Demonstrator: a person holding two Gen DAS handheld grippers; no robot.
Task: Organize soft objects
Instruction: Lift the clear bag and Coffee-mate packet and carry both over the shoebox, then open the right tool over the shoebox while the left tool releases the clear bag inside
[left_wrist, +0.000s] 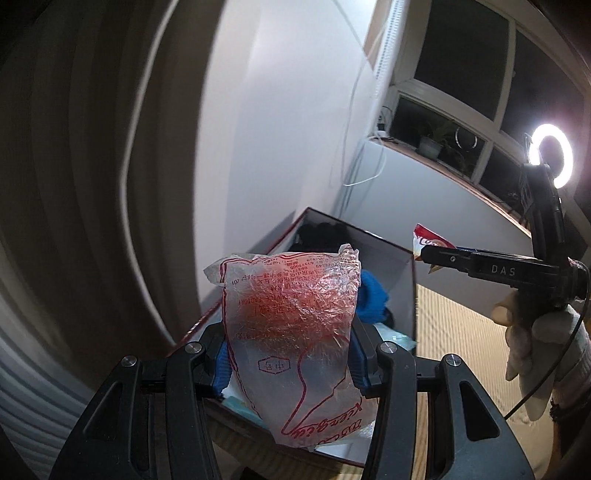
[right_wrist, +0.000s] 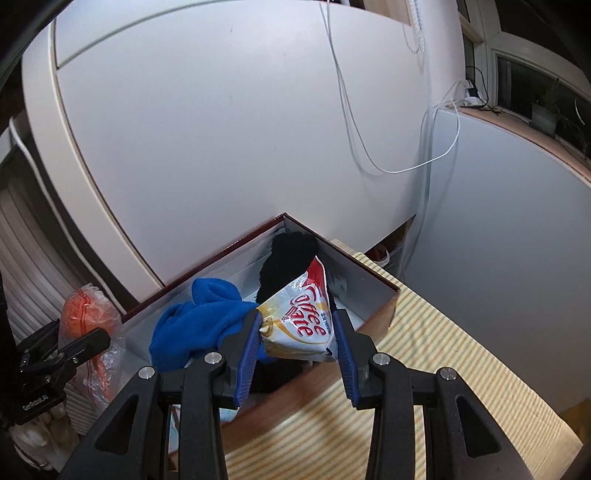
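My left gripper (left_wrist: 290, 332) is shut on a clear plastic bag with red print (left_wrist: 291, 314) and holds it above the near end of an open cardboard box (left_wrist: 412, 291). The bag also shows at the left of the right wrist view (right_wrist: 92, 314). My right gripper (right_wrist: 297, 325) is shut on a white and red Coffee Mate packet (right_wrist: 299, 321) above the box's (right_wrist: 376, 310) right side; the packet's tip shows in the left wrist view (left_wrist: 430, 240). A blue cloth (right_wrist: 195, 321) and a black cloth (right_wrist: 288, 258) lie inside the box.
The box sits on a yellow striped table cover (right_wrist: 443, 362) against a white wall (right_wrist: 240, 129). White cables (right_wrist: 369, 162) hang on the wall. A ring light (left_wrist: 550, 155) and a window sill with plants (left_wrist: 432, 144) are at the right.
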